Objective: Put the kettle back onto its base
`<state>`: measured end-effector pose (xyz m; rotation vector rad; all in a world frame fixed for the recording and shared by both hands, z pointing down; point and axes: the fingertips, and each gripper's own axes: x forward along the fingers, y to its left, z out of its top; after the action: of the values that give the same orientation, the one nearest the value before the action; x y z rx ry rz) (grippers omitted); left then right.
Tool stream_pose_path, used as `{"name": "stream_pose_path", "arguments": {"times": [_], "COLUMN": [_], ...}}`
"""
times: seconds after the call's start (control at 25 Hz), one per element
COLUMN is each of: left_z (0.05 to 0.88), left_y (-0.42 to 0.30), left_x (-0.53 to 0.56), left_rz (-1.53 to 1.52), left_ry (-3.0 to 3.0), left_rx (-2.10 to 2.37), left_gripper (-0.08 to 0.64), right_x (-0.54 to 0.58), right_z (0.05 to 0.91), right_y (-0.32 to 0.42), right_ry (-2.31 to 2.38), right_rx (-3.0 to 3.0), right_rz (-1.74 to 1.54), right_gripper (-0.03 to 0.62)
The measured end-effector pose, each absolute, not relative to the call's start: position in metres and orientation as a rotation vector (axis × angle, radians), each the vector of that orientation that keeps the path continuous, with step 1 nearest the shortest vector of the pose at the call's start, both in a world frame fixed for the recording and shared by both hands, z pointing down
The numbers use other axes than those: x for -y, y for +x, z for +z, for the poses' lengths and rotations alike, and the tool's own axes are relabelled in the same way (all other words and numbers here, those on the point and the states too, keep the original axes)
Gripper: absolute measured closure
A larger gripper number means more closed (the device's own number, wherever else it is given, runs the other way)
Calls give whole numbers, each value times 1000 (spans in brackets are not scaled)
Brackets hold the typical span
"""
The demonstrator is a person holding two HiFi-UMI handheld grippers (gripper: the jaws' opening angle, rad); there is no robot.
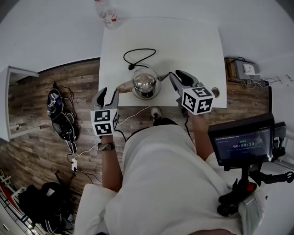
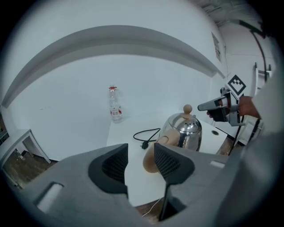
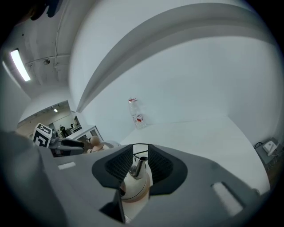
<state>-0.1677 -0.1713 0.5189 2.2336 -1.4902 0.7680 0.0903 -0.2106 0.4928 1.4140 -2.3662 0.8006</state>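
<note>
The steel kettle stands upright near the front of the white table, its wooden handle to the left and its spout to the right. A tan ring runs round its foot; I cannot tell whether that is the base. My left gripper hovers open just short of the handle end, which shows beyond its jaws. My right gripper is open beside the spout, which appears in the gap between the pads without touching them. The kettle has a wooden lid knob.
A black power cord with its plug lies loose behind the kettle. A clear water bottle stands at the table's far edge. A cable hole is at the front right corner. A monitor on a stand is to my right, and bags lie on the floor at left.
</note>
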Motion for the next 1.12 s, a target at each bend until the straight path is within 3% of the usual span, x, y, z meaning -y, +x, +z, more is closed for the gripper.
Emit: {"name": "stream_pose_path", "arguments": {"times": [0.24, 0.52, 0.68, 0.8, 1.12], "left_z": [474, 368, 344, 327, 295], "left_y": [-150, -124, -117, -108, -92], "left_x": [198, 188, 197, 202, 206], "left_rz": [631, 434, 337, 269, 237], "left_ry": [2365, 2531, 2594, 2645, 2764], "left_rx": [1539, 1626, 1648, 1645, 1625], "left_gripper": [428, 474, 500, 519, 554], "right_x": [218, 195, 202, 204, 203], "right_z": [459, 350, 322, 305, 277], "right_y": [95, 108, 104, 106, 113], "right_ry": [1485, 1553, 1558, 1579, 1628], "right_rx": [2450, 2594, 2651, 2665, 2677], "right_rz": [715, 522, 426, 384, 294], "right_gripper": [503, 521, 537, 586, 589]}}
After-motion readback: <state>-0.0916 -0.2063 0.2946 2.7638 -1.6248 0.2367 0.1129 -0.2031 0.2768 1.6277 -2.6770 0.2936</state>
